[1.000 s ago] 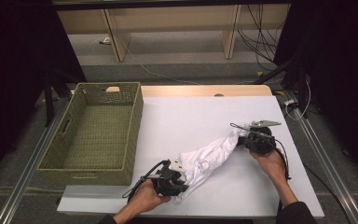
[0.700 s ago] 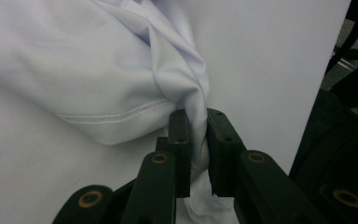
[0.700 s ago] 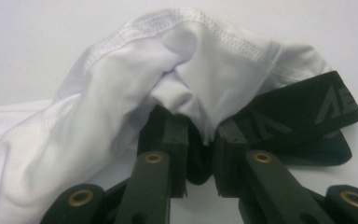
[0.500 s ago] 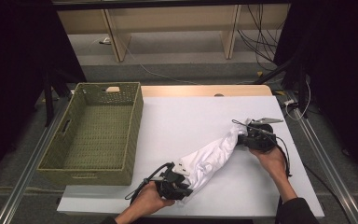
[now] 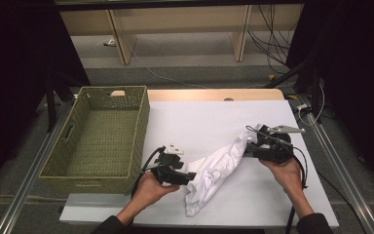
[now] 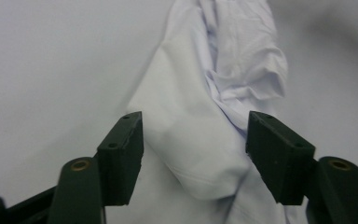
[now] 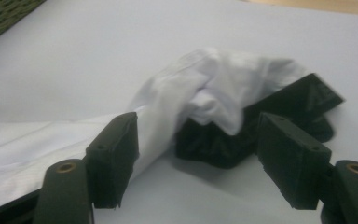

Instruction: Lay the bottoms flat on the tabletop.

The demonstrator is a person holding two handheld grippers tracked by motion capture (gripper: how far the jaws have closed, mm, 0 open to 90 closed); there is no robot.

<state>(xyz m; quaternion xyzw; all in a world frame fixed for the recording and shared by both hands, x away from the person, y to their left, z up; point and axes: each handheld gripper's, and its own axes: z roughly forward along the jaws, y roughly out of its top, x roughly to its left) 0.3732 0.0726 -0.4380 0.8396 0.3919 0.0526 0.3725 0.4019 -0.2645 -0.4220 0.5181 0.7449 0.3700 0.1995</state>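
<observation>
Forearms reach in low from the near edge, each tool spread wide: left tool point(image 5: 191, 176) at the white garment's point(image 5: 214, 170) near end on the counter point(image 5: 195, 122), right tool point(image 5: 249, 148) at its far end.

My left gripper point(image 5: 191, 176) has let go of the white garment point(image 5: 216, 168). Its fingers point(image 6: 121, 156) now stand apart, and the cloth's near end has slumped onto the bench point(image 5: 199, 117).

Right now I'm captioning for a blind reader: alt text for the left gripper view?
A crumpled white cloth lies on a white table, a fold of it between the open black jaws of the left gripper.
</observation>
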